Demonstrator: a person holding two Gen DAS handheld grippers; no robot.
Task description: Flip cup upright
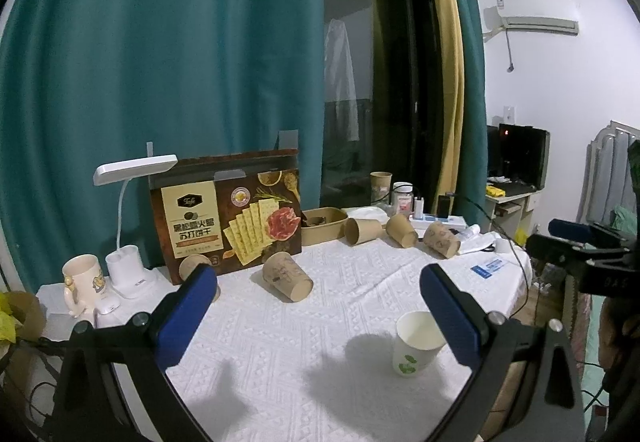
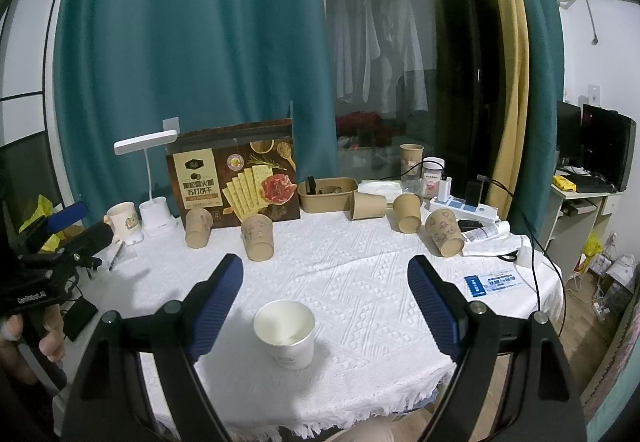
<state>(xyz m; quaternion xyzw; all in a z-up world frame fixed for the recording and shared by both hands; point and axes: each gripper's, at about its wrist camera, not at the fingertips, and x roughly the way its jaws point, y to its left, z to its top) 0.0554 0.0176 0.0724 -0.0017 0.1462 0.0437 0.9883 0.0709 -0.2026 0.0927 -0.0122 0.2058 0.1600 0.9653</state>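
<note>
Both grippers, left gripper [image 1: 318, 316] and right gripper [image 2: 324, 306], fingers spread wide, holding nothing. White cup [image 2: 285, 334] stands upright, mouth up, near front of white tablecloth [image 2: 360, 266]; flip looks done. Beyond, brown paper cups [image 2: 258, 238] lie tipped.

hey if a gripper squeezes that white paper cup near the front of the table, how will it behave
The white paper cup stands upright and looks empty, so it is probably very light and apt to tip or slide on the tablecloth. Its thin walls would likely buckle under a firm squeeze.
</note>
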